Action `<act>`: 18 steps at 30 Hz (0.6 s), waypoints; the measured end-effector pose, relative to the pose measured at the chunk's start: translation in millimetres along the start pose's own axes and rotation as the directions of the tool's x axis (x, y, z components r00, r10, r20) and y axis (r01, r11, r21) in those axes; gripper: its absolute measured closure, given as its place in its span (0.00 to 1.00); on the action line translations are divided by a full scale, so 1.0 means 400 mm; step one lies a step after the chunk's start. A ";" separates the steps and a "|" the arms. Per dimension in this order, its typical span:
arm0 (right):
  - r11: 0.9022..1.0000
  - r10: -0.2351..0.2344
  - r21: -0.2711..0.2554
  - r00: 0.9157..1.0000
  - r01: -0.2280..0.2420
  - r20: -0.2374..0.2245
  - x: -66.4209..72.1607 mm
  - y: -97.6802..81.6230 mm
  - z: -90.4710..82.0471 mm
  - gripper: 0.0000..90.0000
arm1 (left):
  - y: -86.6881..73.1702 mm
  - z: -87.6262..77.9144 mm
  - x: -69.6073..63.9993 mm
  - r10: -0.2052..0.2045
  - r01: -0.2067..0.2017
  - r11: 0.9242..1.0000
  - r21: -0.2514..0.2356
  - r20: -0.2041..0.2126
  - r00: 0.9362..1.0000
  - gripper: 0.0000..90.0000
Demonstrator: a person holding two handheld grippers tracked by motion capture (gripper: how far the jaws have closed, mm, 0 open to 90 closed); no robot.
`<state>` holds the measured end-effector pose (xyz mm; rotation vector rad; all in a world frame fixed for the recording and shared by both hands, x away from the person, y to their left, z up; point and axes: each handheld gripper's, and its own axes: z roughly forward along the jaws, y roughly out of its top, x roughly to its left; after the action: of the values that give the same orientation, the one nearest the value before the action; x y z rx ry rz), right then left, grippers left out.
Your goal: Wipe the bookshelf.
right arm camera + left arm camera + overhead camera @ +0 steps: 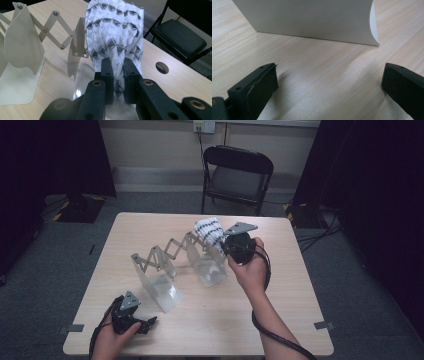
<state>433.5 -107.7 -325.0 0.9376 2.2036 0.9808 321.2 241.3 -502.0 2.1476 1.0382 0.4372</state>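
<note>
1. Your right claw (117,75) pinches the white-and-black patterned cloth (115,32) near its lower end, jaws nearly closed on it; the cloth rises lengthwise away from the claw.
2. The cloth hangs just beside the far plate of the folding rack (165,265), above the counter (280,320).
3. Your left claw (329,82) rests wide open and empty at the near-left edge, well apart, facing the rack's near plate (312,20).
4. Open counter lies right of the rack.

You see: black folding chair (237,177) behind table (280,320); wall outlet (204,125) above chair; tape marks (324,325) near table's front corners.
</note>
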 end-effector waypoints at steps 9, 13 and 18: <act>0.999 -0.007 0.049 1.000 0.007 -0.015 0.022 -0.054 0.054 0.91 | 0.000 0.000 0.000 0.003 -0.003 1.000 0.003 0.002 1.000 0.00; 0.998 -0.001 0.060 1.000 0.002 -0.023 0.030 -0.085 0.079 0.91 | 0.000 0.000 0.000 0.002 -0.002 1.000 0.003 0.002 1.000 0.00; 0.996 0.007 0.086 0.999 -0.004 -0.034 0.036 -0.130 0.113 0.91 | 0.000 0.000 0.000 0.002 -0.002 1.000 0.003 0.002 1.000 0.00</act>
<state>437.2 -103.6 -395.2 0.9726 2.2888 0.9164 321.2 241.6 -501.8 2.1518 1.0360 0.4347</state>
